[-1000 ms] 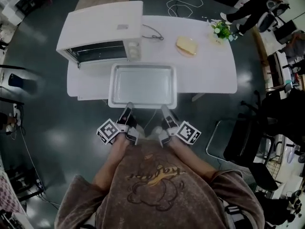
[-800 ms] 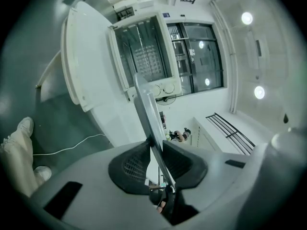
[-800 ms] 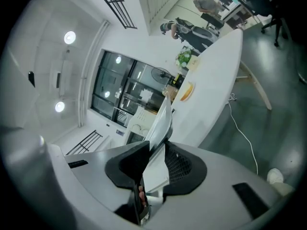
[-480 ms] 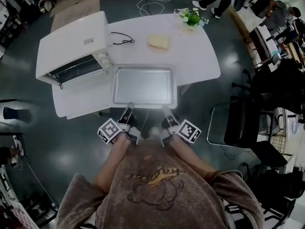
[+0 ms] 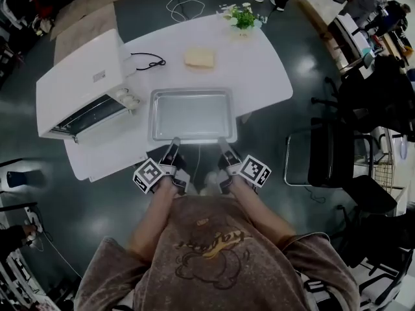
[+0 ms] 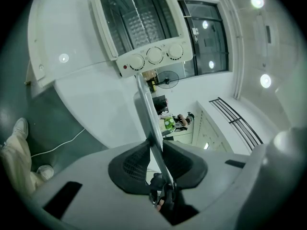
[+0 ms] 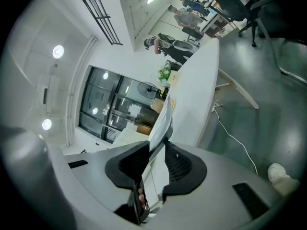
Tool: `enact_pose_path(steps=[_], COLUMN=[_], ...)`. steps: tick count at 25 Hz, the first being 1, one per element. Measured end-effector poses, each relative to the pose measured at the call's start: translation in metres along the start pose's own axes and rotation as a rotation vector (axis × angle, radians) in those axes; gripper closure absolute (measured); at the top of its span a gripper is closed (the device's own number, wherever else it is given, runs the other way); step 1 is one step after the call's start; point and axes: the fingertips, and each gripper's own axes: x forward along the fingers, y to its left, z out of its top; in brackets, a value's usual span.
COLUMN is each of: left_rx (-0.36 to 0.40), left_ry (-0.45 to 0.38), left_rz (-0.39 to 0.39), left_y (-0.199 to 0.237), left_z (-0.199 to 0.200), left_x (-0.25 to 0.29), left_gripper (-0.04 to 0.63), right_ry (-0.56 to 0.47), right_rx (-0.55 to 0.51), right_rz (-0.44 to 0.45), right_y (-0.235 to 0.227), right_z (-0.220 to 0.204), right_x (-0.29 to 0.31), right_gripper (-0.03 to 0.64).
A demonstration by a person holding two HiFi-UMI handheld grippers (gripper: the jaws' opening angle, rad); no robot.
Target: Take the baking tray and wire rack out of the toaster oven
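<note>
The silver baking tray (image 5: 192, 114) is held level above the white table (image 5: 266, 70), out of the white toaster oven (image 5: 78, 86). My left gripper (image 5: 174, 142) is shut on the tray's near rim at its left end, my right gripper (image 5: 223, 142) on the same rim at its right end. In the left gripper view the tray rim (image 6: 147, 109) runs edge-on between the pads of my left gripper (image 6: 155, 150), with the oven's knobs (image 6: 155, 55) and open front behind. In the right gripper view the rim (image 7: 162, 121) sits between the pads of my right gripper (image 7: 154, 153). No wire rack is visible.
A slice of bread on a plate (image 5: 198, 58) and a small potted plant (image 5: 243, 17) lie on the table's far side. A black cable (image 5: 148, 61) runs behind the oven. A black chair (image 5: 337, 161) stands to the right, with people beyond it.
The tray, still held by both grippers, has swung rightward away from the oven, and it now hangs right of the oven over the table's front half.
</note>
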Motion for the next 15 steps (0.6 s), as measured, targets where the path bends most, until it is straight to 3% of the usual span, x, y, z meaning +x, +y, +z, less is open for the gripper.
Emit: enact_pose_path(steps=[15], left_rx=[-0.008], left_ry=[0.069], left_rz=[0.046], left_y=[0.040], left_z=[0.017], left_x=[0.048], left_gripper=[0.518], right_ry=[-0.037], right_rx=[0.052], right_rz=[-0.061], right_y=[-0.041], right_z=[0.006], right_x=[0.044], right_gripper=[0.523])
